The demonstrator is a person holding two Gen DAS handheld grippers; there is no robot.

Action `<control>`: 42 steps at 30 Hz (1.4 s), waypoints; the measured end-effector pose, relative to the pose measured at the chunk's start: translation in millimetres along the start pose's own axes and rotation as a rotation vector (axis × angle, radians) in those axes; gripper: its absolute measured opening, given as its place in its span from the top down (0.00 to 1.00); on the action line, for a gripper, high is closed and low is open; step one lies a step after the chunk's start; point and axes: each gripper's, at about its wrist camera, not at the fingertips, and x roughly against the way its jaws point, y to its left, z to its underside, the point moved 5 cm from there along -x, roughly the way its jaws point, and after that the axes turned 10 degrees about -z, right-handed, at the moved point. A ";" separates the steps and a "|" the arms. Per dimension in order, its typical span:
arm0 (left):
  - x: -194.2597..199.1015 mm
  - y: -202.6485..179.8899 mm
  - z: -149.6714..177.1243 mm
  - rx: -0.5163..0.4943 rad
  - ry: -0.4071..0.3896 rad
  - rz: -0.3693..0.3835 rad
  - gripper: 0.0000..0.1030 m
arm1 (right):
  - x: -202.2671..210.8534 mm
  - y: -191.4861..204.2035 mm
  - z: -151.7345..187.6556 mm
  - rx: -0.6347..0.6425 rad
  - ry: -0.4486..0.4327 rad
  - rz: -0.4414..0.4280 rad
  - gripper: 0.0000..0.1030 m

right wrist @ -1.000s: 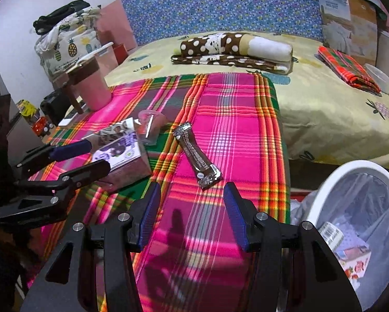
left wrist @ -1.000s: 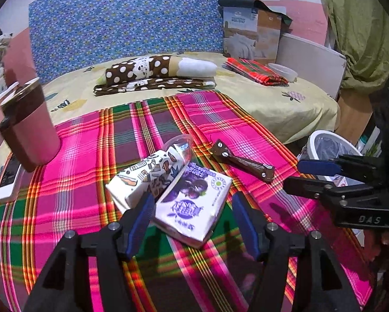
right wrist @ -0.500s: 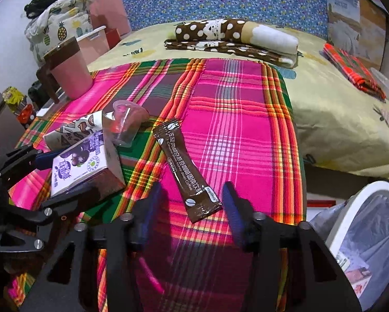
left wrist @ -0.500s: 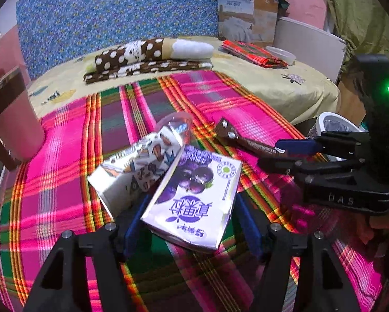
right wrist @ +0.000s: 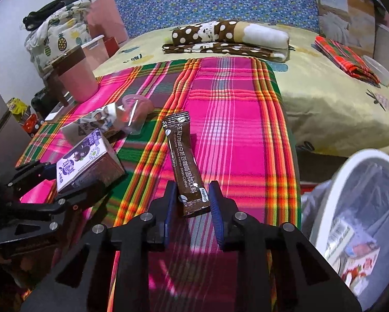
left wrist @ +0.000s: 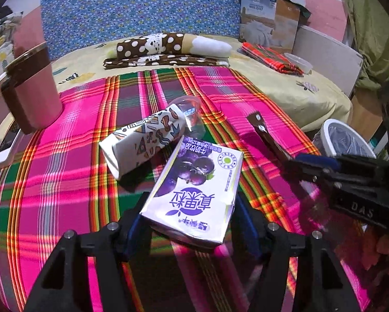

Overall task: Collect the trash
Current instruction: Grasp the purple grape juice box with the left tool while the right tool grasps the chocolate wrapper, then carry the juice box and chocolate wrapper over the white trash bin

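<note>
On the pink plaid cloth [left wrist: 72,140], a purple milk carton [left wrist: 194,179] sits between the fingers of my left gripper [left wrist: 189,217]. Its jaws are closing, the pads press on the carton's sides, and the near end tilts up. A brown coffee sachet [right wrist: 184,156] lies with its near end between the blue pads of my right gripper [right wrist: 193,200]. These jaws are closing onto its edges. A patterned carton [left wrist: 147,140] and a clear plastic cup [left wrist: 189,111] lie just beyond the purple carton. The right gripper [left wrist: 303,166] shows in the left wrist view, at the right.
A white bin [right wrist: 350,161] with a liner and some trash stands beside the bed at the right. A pink cup [left wrist: 33,91] and a phone [left wrist: 4,148] are at the left edge. Folded dotted bedding [left wrist: 168,46] lies further back.
My right gripper moved forward over the sachet's near end and its jaws narrowed around it. My left gripper moved forward until the purple carton sat between its fingers.
</note>
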 end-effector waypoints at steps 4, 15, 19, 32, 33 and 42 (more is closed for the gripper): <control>12.6 -3.2 4.6 0.030 -0.016 0.005 0.37 | 12.1 2.4 7.3 -0.015 -0.019 -0.012 0.73; 40.8 -18.0 27.1 0.083 -0.025 0.012 0.37 | 43.4 4.1 26.6 -0.057 -0.073 -0.039 0.73; 51.0 -24.4 37.4 0.095 -0.025 0.015 0.37 | 52.5 3.8 33.9 -0.063 -0.083 -0.039 0.73; 82.8 -40.3 47.0 0.075 -0.066 0.017 0.37 | 75.4 6.1 49.9 -0.075 -0.120 -0.033 0.73; 83.4 -41.1 46.3 0.074 -0.068 0.019 0.37 | 77.0 5.5 50.1 -0.077 -0.124 -0.031 0.73; 89.4 -59.3 44.3 0.049 -0.078 0.044 0.37 | 88.6 0.3 54.1 -0.091 -0.153 -0.012 0.73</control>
